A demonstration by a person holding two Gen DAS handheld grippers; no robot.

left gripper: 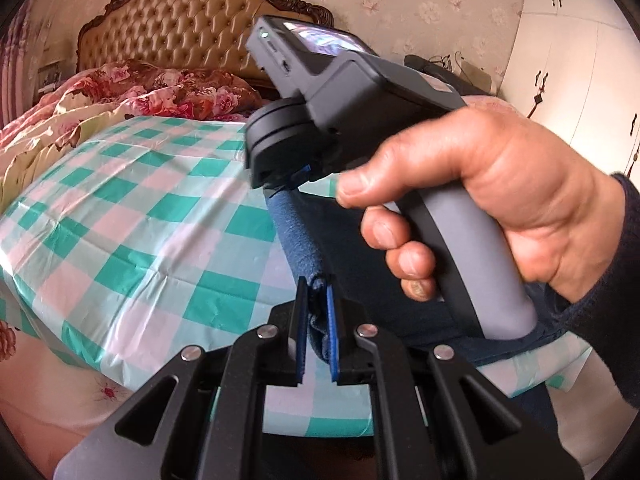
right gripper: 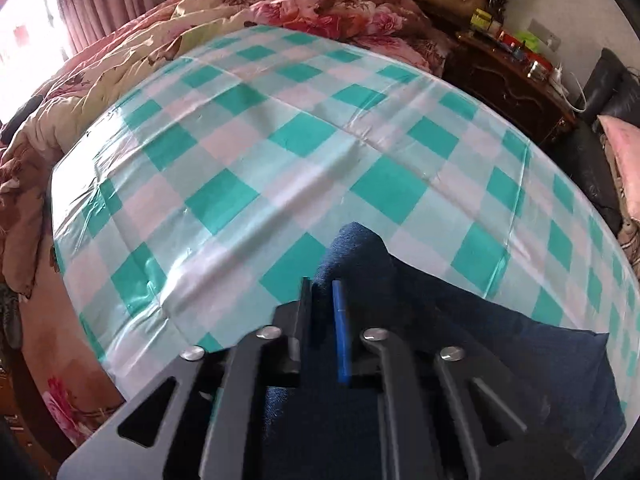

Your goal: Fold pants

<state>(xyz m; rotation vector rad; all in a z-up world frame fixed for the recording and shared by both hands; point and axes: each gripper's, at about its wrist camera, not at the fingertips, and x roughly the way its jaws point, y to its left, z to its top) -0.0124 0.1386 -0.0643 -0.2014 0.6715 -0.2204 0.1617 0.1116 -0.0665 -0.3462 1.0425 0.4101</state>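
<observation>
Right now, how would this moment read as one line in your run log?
step: fold pants | left gripper: shut on pants | right gripper: shut on pants | surface: checked cloth | fold: underway

— Where do the pants [right gripper: 460, 320] lie?
— On the checked sheet [right gripper: 280, 152], at its near edge.
— And around that sheet?
— The quilt [right gripper: 120, 60] is bunched along its far and left sides, the headboard [left gripper: 168, 28] behind the quilt, the nightstand [right gripper: 516, 76] to the right.
</observation>
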